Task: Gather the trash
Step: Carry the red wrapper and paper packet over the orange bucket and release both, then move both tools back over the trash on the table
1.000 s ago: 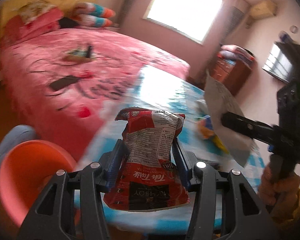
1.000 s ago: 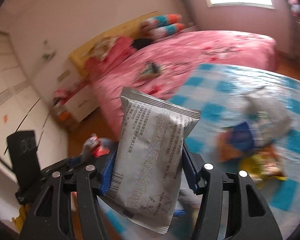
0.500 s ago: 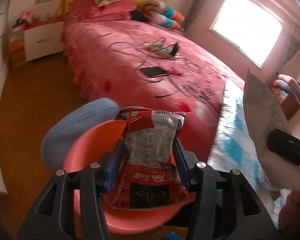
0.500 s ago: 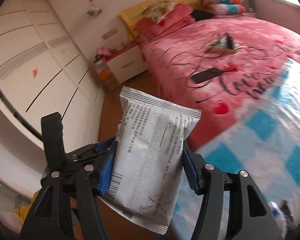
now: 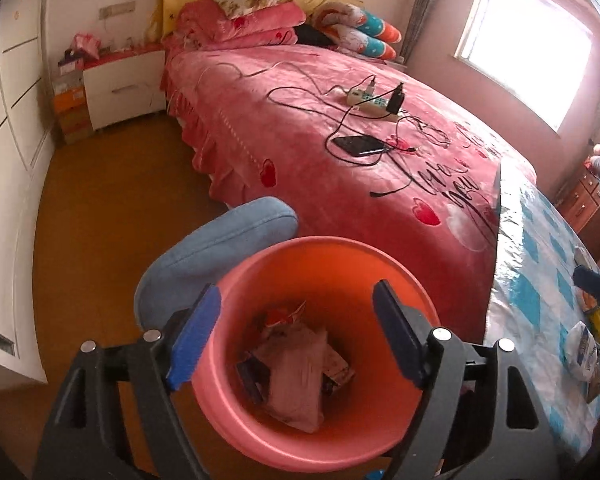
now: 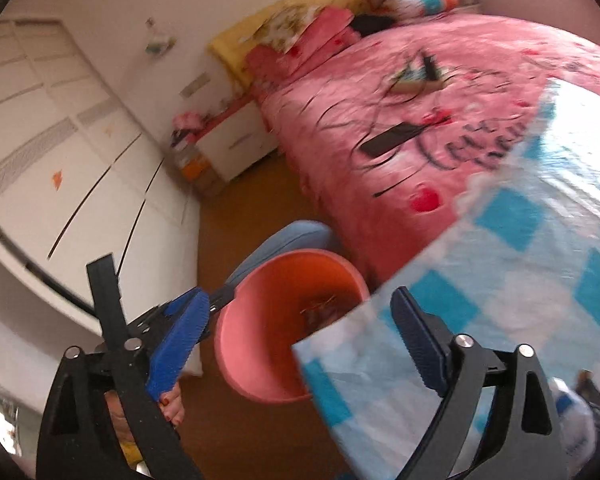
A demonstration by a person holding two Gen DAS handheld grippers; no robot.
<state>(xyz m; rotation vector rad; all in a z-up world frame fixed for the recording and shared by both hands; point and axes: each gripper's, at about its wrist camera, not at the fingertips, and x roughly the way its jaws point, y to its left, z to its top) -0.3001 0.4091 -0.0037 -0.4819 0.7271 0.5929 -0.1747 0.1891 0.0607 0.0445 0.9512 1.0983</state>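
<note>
Between the left gripper (image 5: 296, 336) fingers, just sprung wide with nothing in them, sits the orange bin (image 5: 256, 428) directly below, holding crumpled wrappers (image 5: 296, 376). The right gripper (image 6: 300, 340) has also just opened wide and empty, near the bin. More wrappers (image 5: 584, 348) lie far right on the checked table (image 5: 540, 300): probably light, crinkly, slippery; pinch across a flat edge.

Two wrist fisheyes angled down, both close on the orange bin (image 5: 324, 264), bed (image 5: 340, 120) behind.
</note>
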